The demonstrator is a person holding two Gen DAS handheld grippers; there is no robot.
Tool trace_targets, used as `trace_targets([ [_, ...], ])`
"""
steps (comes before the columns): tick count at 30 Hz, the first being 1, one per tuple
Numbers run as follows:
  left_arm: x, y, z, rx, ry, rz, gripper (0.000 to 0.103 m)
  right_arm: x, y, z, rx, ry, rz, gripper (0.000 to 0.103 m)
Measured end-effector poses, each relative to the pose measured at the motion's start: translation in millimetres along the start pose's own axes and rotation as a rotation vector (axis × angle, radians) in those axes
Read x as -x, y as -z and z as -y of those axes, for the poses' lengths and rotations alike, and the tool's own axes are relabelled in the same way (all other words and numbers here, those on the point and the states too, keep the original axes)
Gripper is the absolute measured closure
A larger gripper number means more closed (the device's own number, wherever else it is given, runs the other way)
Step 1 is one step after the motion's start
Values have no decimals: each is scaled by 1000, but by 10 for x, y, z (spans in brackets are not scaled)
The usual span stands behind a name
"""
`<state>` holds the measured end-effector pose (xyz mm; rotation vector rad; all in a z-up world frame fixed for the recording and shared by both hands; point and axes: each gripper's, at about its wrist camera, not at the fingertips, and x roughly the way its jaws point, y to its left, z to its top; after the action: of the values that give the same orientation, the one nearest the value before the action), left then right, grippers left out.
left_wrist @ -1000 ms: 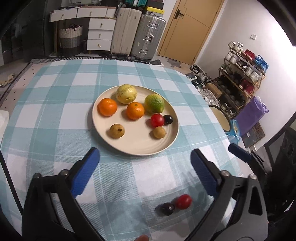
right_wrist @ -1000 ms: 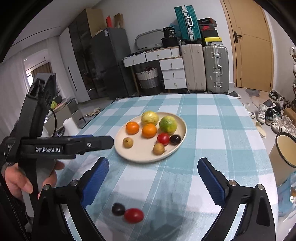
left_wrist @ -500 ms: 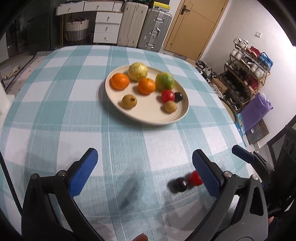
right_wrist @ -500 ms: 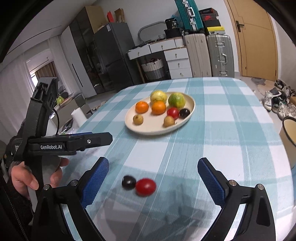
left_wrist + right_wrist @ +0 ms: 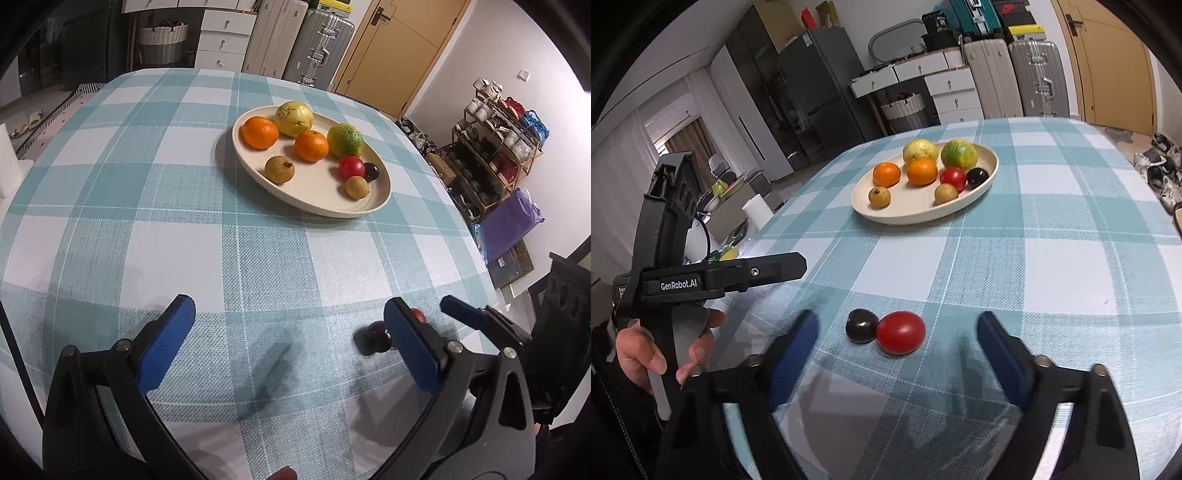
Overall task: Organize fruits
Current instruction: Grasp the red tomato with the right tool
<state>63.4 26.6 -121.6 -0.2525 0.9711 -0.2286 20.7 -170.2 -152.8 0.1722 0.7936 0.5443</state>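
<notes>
- Our right gripper (image 5: 897,339) has its jaws spread wide and holds nothing. The red tomato (image 5: 900,332) and the dark plum (image 5: 861,325) lie on the checked tablecloth (image 5: 1052,266) in the gap between the jaws, just ahead of the fingertips, the plum toward the left jaw. The two fruits touch.
- Our left gripper (image 5: 288,332) is likewise released and empty. In its own view the same pair sits at its right jaw: the plum just inside it, the tomato mostly hidden behind the pad.
- The plate (image 5: 991,168) stands well ahead of both sets of jaws. It carries two oranges, a yellow fruit, a green fruit, two small brown fruits, one more red tomato and one more dark plum.
- Judged state of task: these two loose fruits are all that remains off the plate in view.
- Handling, as a judgement: both fruits look light, smooth-skinned and round, so we expect them to roll or squirt out under an off-centre pinch. The tomato is likely soft and thin-skinned; we should close only until it is held.
- Grip point: we recommend taking the tomato across its widest part, pads on opposite sides, low enough to cradle it.
- Risk: since the plum touches the tomato, a closing left jaw may nudge the plum and send it rolling.
</notes>
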Motion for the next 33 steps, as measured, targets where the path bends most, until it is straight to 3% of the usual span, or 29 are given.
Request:
trace_targets([
  [2, 8, 2, -21, 1, 2, 3, 2, -38, 6, -4, 0, 4, -16, 26],
  [6, 14, -6, -66, 13, 4, 6, 2, -95, 28, -23, 12, 5, -39, 50],
  [8, 4, -7, -86, 19, 5, 3, 2, -127, 39, -19, 8, -6, -53, 56],
  [10, -5, -2, -89, 20, 7, -1, 2, -158, 55, -6, 1, -23, -69, 71],
  [20, -69, 36, -70, 12, 18, -25, 2, -139, 48, 37, -31, -51, -62, 73],
  [24, -88, 65, 28, -11, 100, -59, 2, -71, 19, 82, -47, -47, -38, 73],
  [33, -215, 150, 349, -107, 94, -95, 2, 61, -30, 213, -73, -33, 3, 73],
])
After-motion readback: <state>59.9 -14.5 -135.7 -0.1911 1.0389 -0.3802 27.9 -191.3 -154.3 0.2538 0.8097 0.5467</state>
